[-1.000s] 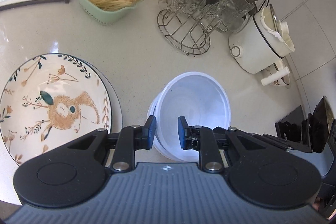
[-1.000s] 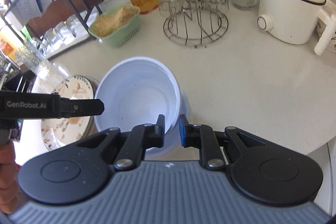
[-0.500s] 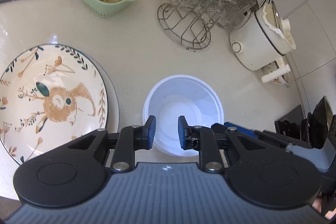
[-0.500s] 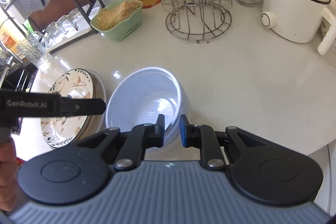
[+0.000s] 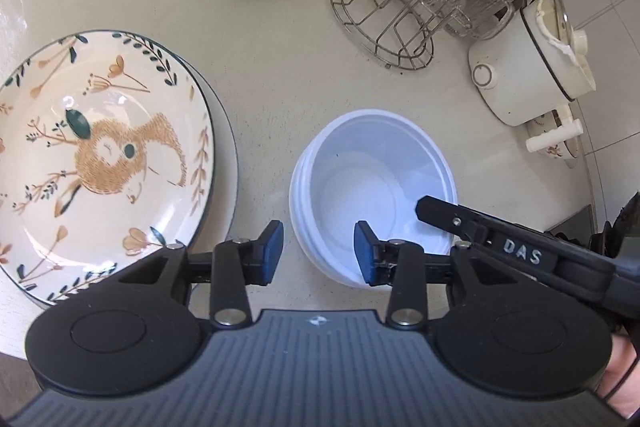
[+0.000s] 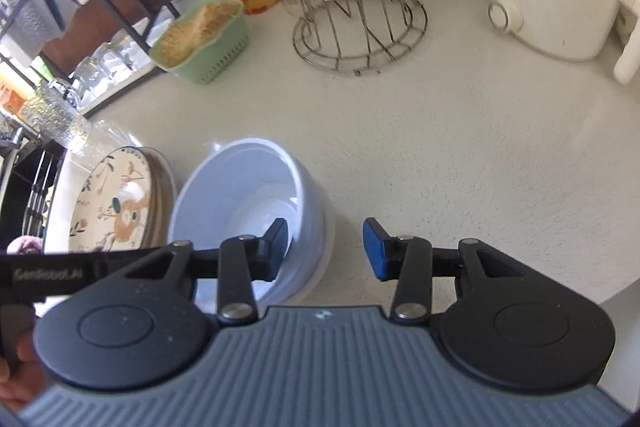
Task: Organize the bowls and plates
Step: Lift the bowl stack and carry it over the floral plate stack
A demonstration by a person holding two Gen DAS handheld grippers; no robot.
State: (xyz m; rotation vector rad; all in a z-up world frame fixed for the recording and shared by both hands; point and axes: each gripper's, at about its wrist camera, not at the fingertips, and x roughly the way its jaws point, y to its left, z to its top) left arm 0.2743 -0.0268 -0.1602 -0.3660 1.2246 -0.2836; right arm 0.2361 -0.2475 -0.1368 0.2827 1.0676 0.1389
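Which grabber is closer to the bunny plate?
Left. The left gripper hangs open right beside the bunny plate, one finger near its rim. The right gripper, also open, is past the white bowls, farther away.

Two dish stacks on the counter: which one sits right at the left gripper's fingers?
The white bowl stack: plain and deep, its near rim lies between the left gripper fingers. The flat patterned plate stack lies off to their left.

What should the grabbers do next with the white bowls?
Probably lift both away. The white bowls sit nested on the counter beside the plates. The left gripper and right gripper are both open and hold nothing, so that stack looks finished.
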